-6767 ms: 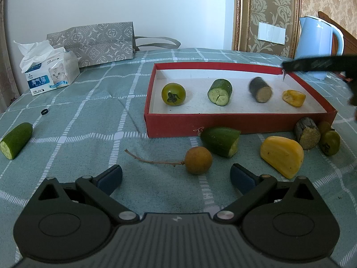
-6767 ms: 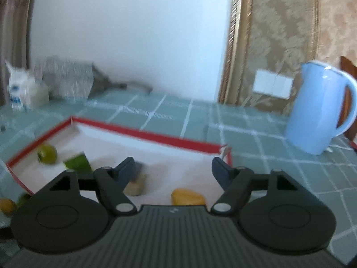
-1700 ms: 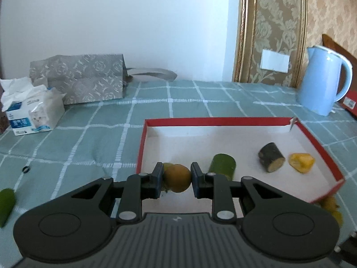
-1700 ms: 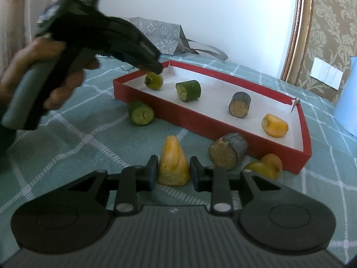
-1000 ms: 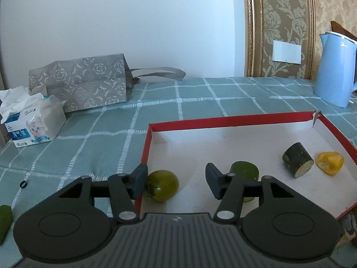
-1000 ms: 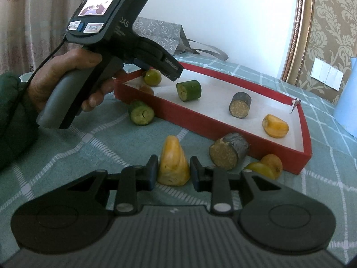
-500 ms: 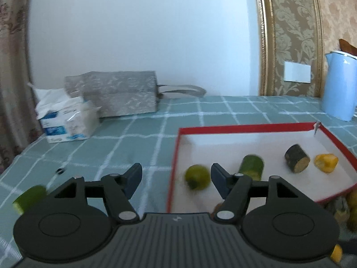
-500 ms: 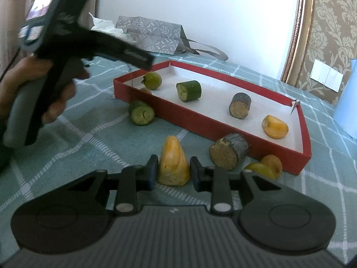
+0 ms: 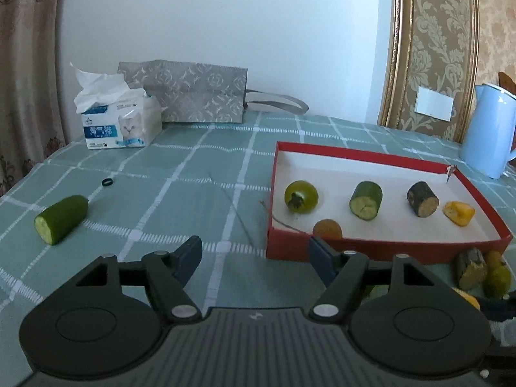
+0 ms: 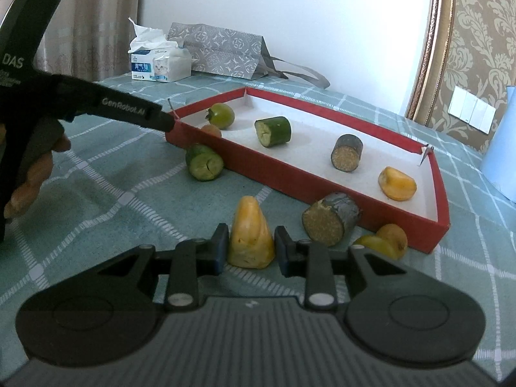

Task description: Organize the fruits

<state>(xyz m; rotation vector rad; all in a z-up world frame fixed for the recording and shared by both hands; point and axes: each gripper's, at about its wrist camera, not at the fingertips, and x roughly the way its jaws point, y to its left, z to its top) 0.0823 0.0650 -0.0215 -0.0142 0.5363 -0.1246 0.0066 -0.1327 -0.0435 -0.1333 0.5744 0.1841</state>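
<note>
A red box [image 9: 354,248] holds a green tomato [image 9: 301,196], a cucumber piece [image 9: 366,199], a dark cane piece [image 9: 421,198], a yellow piece [image 9: 459,213] and a brown round fruit [image 9: 327,229] with a thin stem at its front left corner. My left gripper [image 9: 254,256] is open and empty, just left of the box front. My right gripper [image 10: 250,247] is shut on a large yellow fruit piece [image 10: 251,237] standing on the cloth in front of the box [image 10: 322,190].
A cucumber half [image 9: 61,218] and a small black ring [image 9: 107,181] lie far left. A cucumber piece [image 10: 204,162], a cane piece [image 10: 329,217] and two small fruits [image 10: 383,241] lie outside the box. Tissue box [image 9: 121,122], grey bag [image 9: 193,96], blue kettle [image 9: 488,130] stand behind.
My left gripper opened and left the brown fruit in the box, then drew back and to the left. My right gripper has stayed shut on the yellow piece, unmoved.
</note>
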